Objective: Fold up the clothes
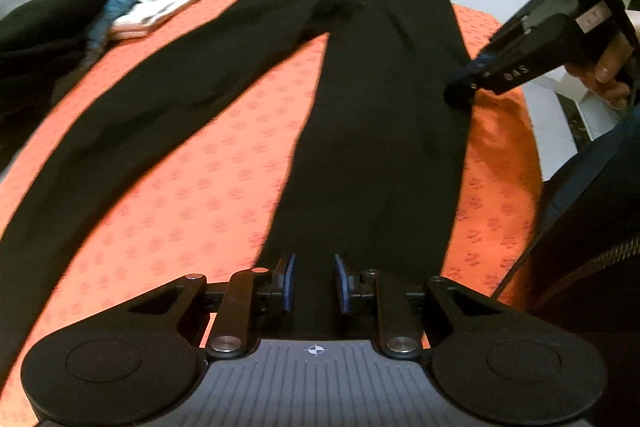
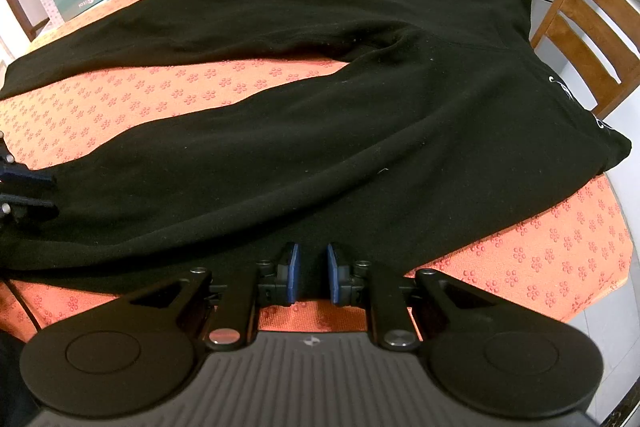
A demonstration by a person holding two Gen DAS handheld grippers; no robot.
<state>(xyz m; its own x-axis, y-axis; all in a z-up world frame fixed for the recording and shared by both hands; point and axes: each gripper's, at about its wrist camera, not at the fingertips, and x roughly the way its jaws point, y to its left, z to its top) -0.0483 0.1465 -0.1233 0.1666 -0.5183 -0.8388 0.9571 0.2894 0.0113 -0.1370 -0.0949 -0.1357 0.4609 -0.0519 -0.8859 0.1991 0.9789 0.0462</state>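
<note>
Trousers (image 1: 360,115), black, lie flat on the orange-clothed tabletop (image 1: 224,163), legs splayed in a V. From my left wrist, the nearer leg runs lengthwise straight away from my left gripper (image 1: 315,283), its hem end between the blue pads, which stand a narrow gap apart; whether they pinch cloth I cannot tell. My right gripper (image 1: 460,89) comes down at that leg's outer edge, further up toward the waistband.

From my right wrist, the same trousers (image 2: 320,147) lie crosswise, waistband to the right, hems to the left. My right gripper (image 2: 313,275) sits over the near edge of the near leg, pads narrowly apart with black fabric between them; a firm hold is not certain. My left gripper (image 2: 24,187) shows at far left by the hem. Folding this leg over the other would likely sweep away from me.
</note>
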